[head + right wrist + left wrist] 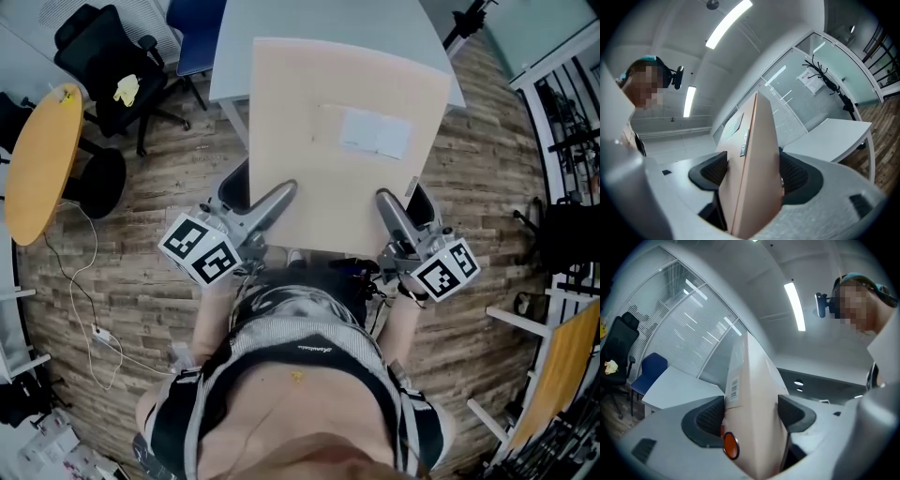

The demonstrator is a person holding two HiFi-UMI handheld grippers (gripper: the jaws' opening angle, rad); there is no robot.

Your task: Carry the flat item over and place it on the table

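A flat tan cardboard box (342, 141) with a white label hangs in the air in front of me, over the near end of a light grey table (281, 42). My left gripper (281, 197) is shut on its near left edge, my right gripper (386, 202) on its near right edge. In the left gripper view the box (752, 394) stands edge-on, pinched between both dark pads (710, 416). The right gripper view shows the same box (754, 159) clamped between its pads (794, 173). The box hides much of the table.
A black office chair (103, 56) and a blue chair (192, 33) stand to the left of the table. A round wooden table (42, 155) is at far left, with a cable on the wood floor (84, 281). Shelving (562, 131) lines the right side.
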